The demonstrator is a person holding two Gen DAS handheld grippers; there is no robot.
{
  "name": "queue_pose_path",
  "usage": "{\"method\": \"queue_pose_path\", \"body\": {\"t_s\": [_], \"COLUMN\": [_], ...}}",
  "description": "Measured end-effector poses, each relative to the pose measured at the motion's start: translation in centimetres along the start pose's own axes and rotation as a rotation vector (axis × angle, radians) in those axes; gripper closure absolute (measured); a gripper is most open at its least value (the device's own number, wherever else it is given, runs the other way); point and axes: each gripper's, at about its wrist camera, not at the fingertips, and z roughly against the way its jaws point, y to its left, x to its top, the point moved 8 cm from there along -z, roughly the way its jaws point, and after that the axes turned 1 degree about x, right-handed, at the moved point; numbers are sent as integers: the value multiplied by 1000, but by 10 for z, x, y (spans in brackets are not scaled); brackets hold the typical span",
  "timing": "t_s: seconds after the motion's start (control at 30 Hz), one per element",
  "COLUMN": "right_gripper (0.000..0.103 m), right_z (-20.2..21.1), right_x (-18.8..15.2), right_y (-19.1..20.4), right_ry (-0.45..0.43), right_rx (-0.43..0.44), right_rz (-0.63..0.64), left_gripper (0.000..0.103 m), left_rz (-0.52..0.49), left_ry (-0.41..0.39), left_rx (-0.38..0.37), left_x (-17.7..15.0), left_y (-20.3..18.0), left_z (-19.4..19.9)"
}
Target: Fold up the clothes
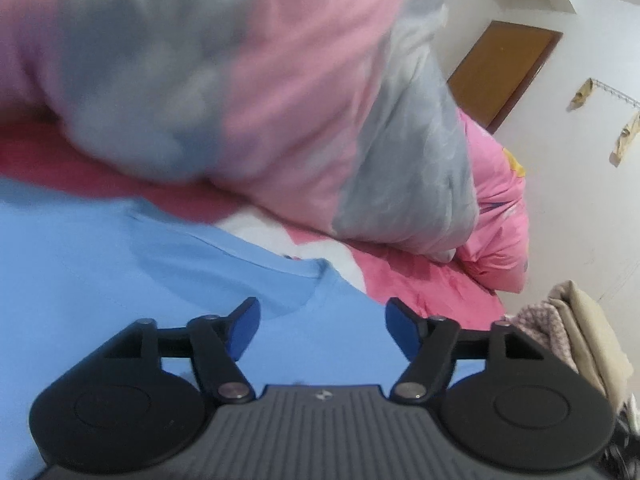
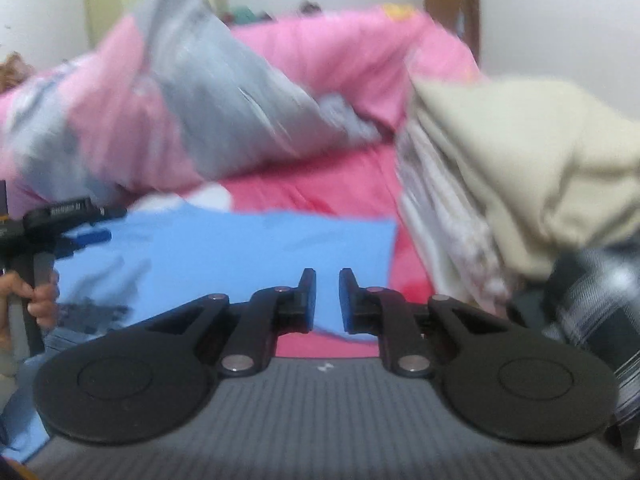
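Observation:
A light blue T-shirt [image 1: 100, 280] lies spread on the pink bed sheet [image 1: 420, 276], its neckline towards the pillows. My left gripper [image 1: 323, 316] hovers just above the shirt below the collar, jaws wide apart with nothing between them. In the right wrist view the same shirt [image 2: 240, 248] is a flat rectangle ahead. My right gripper [image 2: 327, 284] stands over the shirt's near right edge with a narrow gap between its blue pads, holding nothing. The left gripper [image 2: 92, 236] shows at the far left, held by a hand [image 2: 40, 300].
A big pink and grey pillow [image 1: 240, 80] lies behind the shirt, with a bunched pink quilt [image 1: 500, 208] beside it. A pile of beige and patterned clothes [image 2: 520, 168] stands right of the shirt, a dark plaid garment [image 2: 592, 300] below it. White walls and a brown door [image 1: 500, 72] are behind.

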Motion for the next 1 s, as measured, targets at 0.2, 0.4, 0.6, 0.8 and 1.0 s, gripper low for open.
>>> {"method": "queue_pose_path", "body": {"t_s": [0.2, 0.4, 0.6, 0.8, 1.0], "right_gripper": [89, 84, 79, 75, 75], "right_z": [8, -7, -41, -97, -157], "right_x": [22, 38, 42, 31, -7], "right_y": [96, 233, 376, 496, 584], "right_ry": [-29, 7, 92, 221, 434], "right_rx": [212, 454, 627, 752, 795], "right_rz": [78, 200, 347, 424, 433], "left_gripper": [14, 16, 32, 40, 63], "left_rz": [18, 75, 195, 209, 233], "left_ry": [-93, -162, -153, -150, -164], "left_rx": [154, 362, 434, 399, 392], "left_x": [9, 2, -8, -19, -24], "left_y": [88, 192, 267, 280, 287], "left_z": [110, 169, 174, 170, 174]}}
